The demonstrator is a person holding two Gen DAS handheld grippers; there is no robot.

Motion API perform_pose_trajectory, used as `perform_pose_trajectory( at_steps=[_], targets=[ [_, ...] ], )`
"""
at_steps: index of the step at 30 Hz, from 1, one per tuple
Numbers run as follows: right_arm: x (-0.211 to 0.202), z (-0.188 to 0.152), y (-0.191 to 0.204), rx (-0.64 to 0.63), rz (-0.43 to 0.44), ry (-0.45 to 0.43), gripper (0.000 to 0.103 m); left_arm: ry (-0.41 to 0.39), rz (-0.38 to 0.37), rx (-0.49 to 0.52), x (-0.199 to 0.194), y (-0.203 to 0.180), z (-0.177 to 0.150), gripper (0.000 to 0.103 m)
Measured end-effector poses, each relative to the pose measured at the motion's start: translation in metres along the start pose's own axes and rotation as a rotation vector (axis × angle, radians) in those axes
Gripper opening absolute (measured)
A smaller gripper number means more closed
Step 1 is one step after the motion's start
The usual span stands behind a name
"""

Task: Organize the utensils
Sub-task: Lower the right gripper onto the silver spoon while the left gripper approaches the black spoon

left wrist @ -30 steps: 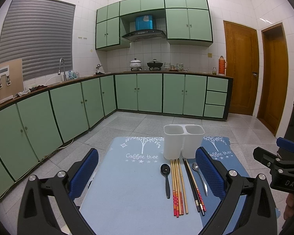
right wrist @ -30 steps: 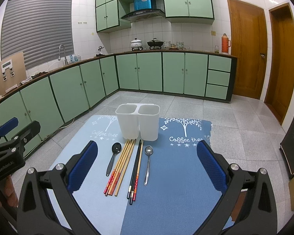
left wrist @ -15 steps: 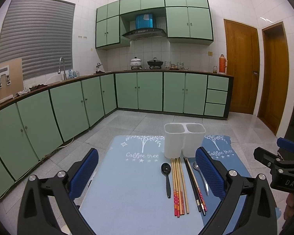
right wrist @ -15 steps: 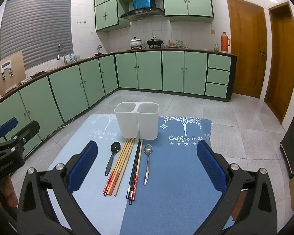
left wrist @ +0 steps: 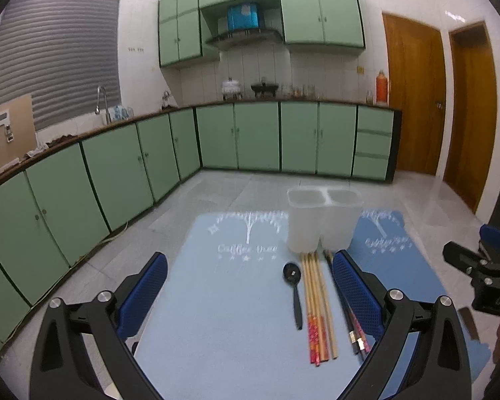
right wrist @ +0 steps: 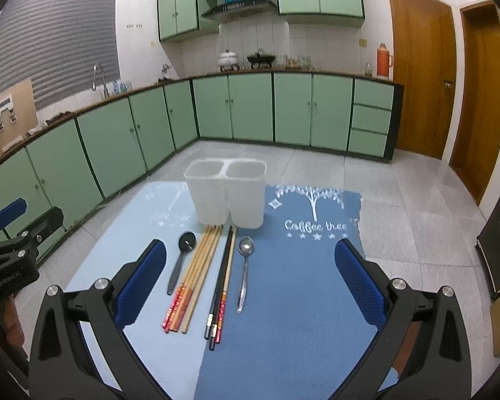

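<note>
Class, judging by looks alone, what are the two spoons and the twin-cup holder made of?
Black spoon: probably matte plastic, dark and nearly glareless. Silver spoon: likely polished metal, grey with bright glints. Holder: apparently frosted plastic, whitish and translucent. All judged by look only.

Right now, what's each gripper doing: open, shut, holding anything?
Left gripper: open, holding nothing, above the mat.
Right gripper: open, holding nothing, above the metal spoon.
</note>
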State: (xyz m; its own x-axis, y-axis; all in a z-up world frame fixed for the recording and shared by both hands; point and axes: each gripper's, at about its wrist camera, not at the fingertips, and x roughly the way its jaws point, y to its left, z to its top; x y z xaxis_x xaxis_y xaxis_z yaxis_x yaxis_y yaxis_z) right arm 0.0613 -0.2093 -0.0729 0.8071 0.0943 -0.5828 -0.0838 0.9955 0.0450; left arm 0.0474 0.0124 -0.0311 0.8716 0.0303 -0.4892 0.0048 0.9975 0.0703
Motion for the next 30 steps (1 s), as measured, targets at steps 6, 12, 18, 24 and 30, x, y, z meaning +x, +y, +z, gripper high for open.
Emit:
perform_pose_trajectory(
  at_steps=[6, 12, 18, 24, 30],
  targets=[
    [0.060, -0.002, -0.008, 0.007, 0.013, 0.129, 0.096, 0.155, 0.010, 0.042, 0.068, 0.001, -0.013, 0.097],
    [0.125, -0.002, -0.020, 0.058, 0.053, 0.272, 0.079, 0.283, -0.031, 0.038, 0.134, -0.006, -0.027, 0.097],
    [0.180, 0.001, -0.016, 0.042, 0.055, 0.345, 0.070, 0.379, -0.051, 0.042, 0.195, -0.021, -0.030, 0.091],
    [0.220, 0.000, -0.011, 0.026, 0.081, 0.402, 0.062, 0.427, -0.069, 0.035, 0.232, -0.032, -0.033, 0.091],
    [0.239, -0.007, -0.010, 0.019, 0.084, 0.441, 0.059, 0.464, -0.087, 0.049, 0.249, -0.038, -0.043, 0.091]
  ],
)
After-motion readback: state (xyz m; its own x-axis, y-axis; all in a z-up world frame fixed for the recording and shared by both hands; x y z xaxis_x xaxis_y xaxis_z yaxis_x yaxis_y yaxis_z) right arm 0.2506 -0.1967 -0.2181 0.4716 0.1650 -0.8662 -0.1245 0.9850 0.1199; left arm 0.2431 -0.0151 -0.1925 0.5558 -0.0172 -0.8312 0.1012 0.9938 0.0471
